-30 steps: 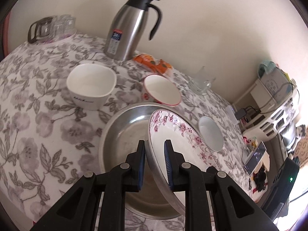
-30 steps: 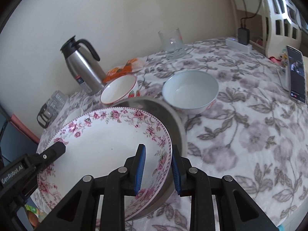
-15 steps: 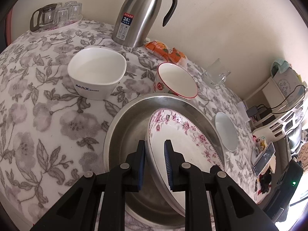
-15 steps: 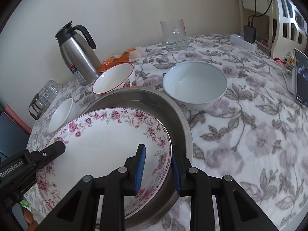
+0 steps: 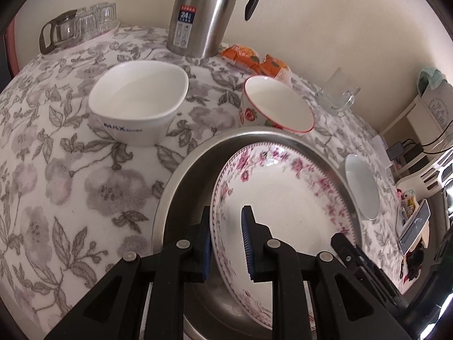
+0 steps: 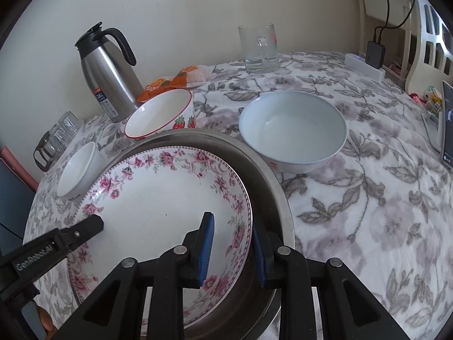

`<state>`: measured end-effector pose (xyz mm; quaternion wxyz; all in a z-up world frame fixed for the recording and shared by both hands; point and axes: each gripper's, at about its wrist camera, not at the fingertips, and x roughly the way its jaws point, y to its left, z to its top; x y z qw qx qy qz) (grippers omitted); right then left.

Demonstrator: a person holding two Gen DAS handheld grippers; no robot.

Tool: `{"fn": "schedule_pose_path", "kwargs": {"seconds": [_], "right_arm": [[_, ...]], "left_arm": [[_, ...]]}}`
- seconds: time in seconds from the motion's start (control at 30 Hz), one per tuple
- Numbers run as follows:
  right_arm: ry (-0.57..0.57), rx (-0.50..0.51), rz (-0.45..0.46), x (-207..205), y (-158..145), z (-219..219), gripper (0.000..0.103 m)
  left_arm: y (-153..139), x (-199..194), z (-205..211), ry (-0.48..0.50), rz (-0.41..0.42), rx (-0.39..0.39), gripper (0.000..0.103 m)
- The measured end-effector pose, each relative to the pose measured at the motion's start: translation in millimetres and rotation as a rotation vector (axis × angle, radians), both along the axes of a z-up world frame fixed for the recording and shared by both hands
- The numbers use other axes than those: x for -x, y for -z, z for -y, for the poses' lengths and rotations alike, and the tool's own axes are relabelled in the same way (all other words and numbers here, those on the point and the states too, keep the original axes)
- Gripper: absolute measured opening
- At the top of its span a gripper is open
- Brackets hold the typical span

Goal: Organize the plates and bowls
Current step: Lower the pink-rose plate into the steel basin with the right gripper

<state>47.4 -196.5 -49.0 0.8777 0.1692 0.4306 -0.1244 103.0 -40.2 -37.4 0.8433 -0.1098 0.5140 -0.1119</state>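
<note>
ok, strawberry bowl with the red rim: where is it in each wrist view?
Left wrist: strawberry bowl sits upper right of centre, just behind the steel basin's far rim.
Right wrist: strawberry bowl sits upper left of centre, again behind the basin rim.
Shared landmark: the steel thermos by the wall.

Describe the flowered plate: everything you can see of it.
The flowered plate is a deep white dish, ceramic by its look, with pink blossoms and a fine dotted edge round its rim; its middle is plain and empty. It sits tilted inside the wide steel basin, one side raised. The left gripper and the right gripper each have their jaws clamped over the rim, on opposite sides. Whether its underside touches the basin cannot be told.
</note>
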Motion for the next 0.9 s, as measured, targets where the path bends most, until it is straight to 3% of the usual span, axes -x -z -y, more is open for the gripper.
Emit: {"fn": "schedule_pose_path", "kwargs": {"seconds": [0.23, 0.9], "right_arm": [[-0.031, 0.032, -0.009, -1.2, -0.9, -5.5, 0.028], [-0.042, 0.025, -0.01, 3.0, -5.0, -1.1, 0.027]], "left_arm": [[10.2, -2.8, -5.6, -0.032, -0.047, -0.003, 0.02], [1.3, 3.7, -1.9, -0.021, -0.033, -0.035, 0.021]]}}
